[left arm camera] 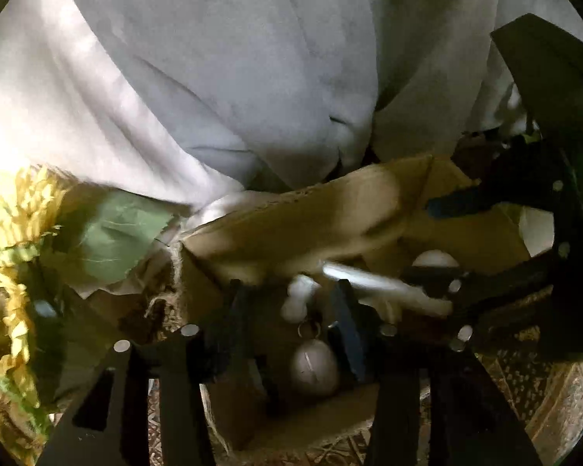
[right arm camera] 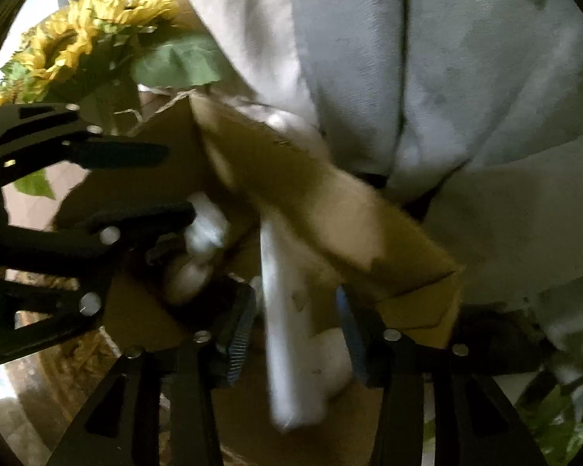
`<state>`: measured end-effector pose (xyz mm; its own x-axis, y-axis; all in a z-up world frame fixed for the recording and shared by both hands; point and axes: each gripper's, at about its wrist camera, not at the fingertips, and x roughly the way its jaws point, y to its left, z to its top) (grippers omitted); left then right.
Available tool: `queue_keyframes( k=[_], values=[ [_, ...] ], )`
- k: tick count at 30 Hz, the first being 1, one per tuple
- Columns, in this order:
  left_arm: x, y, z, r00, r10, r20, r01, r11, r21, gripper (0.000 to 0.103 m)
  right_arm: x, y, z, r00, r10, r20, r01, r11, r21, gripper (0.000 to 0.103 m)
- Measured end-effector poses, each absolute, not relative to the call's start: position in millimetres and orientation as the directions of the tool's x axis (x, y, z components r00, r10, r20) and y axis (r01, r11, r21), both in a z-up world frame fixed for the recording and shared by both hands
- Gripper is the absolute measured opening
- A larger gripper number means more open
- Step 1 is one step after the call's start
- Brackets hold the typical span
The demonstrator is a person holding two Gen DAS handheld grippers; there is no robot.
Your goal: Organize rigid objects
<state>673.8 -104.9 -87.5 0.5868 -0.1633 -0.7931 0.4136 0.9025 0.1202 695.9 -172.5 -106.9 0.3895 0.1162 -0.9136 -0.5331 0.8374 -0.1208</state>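
An open cardboard box (left arm camera: 291, 217) sits in front of me; it also shows in the right wrist view (right arm camera: 291, 178). My left gripper (left arm camera: 291, 314) hangs over the box with its jaws apart. Between them lies a grey egg-shaped object (left arm camera: 314, 367) with a key ring and a small white figure (left arm camera: 299, 299), untouched. My right gripper (right arm camera: 297, 326) is shut on a long white tube-like object (right arm camera: 291, 341), blurred, held over the box. That object also shows in the left wrist view (left arm camera: 384, 285), with the right gripper (left arm camera: 443, 287) at the right. The left gripper (right arm camera: 175, 178) shows in the right wrist view, open.
Artificial sunflowers with green leaves (left arm camera: 23, 233) stand left of the box, also in the right wrist view (right arm camera: 85, 39). A pale curtain (left arm camera: 233, 77) hangs behind. A patterned surface (left arm camera: 524, 388) under a glass edge lies below. A white round object (left arm camera: 435, 259) rests in the box's right side.
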Motion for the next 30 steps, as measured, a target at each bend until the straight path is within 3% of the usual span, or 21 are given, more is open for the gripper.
queue_keyframes(
  k=[10, 16, 21, 28, 30],
  values=[
    [626.5, -82.7, -48.8, 0.695, -0.101, -0.712, 0.271, 0.954, 0.129, 0.06, 663.4, -191.9, -67.9, 0.524, 0.096, -0.846, -0.373, 0.919, -0.126, 0.052],
    [578.3, -65.5, -18.9, 0.756, -0.087, -0.648, 0.209, 0.971, 0.113, 0.069, 616.7, -197.1, -34.1, 0.613, 0.091, -0.785, -0.249, 0.965, -0.083, 0.057],
    [530.7, -48.2, 2.9, 0.805, -0.1, -0.585, 0.171, 0.983, 0.066, 0.086, 563.6, -193.3, -1.4, 0.713, 0.055, -0.699, -0.144, 0.987, -0.069, 0.078],
    [466.5, -27.0, 18.7, 0.866, -0.068, -0.495, 0.128, 0.988, 0.087, 0.103, 489.7, -191.7, 25.4, 0.806, -0.057, -0.589, 0.014, 0.997, -0.077, 0.089],
    [448.0, -22.2, 23.1, 0.883, -0.055, -0.467, 0.113, 0.989, 0.097, 0.103, 469.9, -193.5, 30.3, 0.815, -0.072, -0.575, 0.046, 0.997, -0.059, 0.091]
  ],
)
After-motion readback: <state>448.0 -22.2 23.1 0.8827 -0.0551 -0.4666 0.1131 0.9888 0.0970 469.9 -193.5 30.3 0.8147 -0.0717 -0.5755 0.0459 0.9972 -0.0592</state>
